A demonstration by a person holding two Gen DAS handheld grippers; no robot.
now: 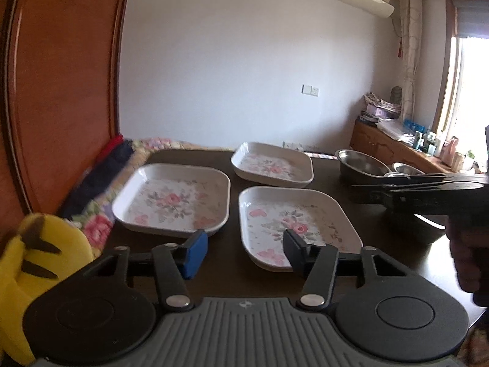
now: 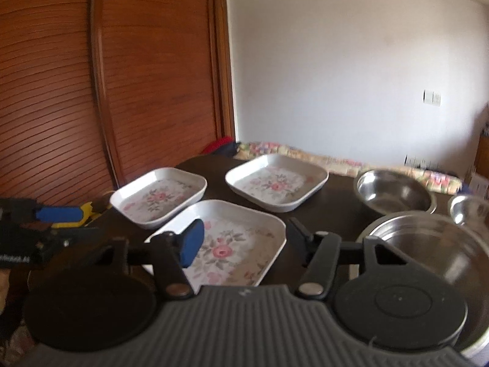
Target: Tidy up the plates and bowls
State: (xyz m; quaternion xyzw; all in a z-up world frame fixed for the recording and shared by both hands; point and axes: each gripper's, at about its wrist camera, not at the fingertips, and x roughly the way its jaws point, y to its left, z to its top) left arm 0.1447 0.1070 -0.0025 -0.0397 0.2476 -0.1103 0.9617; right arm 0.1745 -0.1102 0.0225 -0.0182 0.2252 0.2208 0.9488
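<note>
Three white square plates with pink flower prints lie on a dark table (image 1: 232,269): a left one (image 1: 172,198), a far one (image 1: 272,163) and a near one (image 1: 293,224). They also show in the right wrist view: left plate (image 2: 159,197), far plate (image 2: 276,182), near plate (image 2: 226,244). Three steel bowls stand to the right: a far bowl (image 2: 394,191), a small bowl (image 2: 467,209) and a big near bowl (image 2: 428,253). My left gripper (image 1: 244,252) is open and empty over the near plate's front edge. My right gripper (image 2: 244,241) is open and empty above the near plate.
A brown wooden wardrobe (image 2: 107,91) stands on the left. A flowered quilt (image 1: 94,217) and a yellow plush toy (image 1: 36,263) lie beside the table's left edge. The right gripper's side (image 1: 428,192) crosses the left wrist view at the right, in front of the bowls (image 1: 360,162).
</note>
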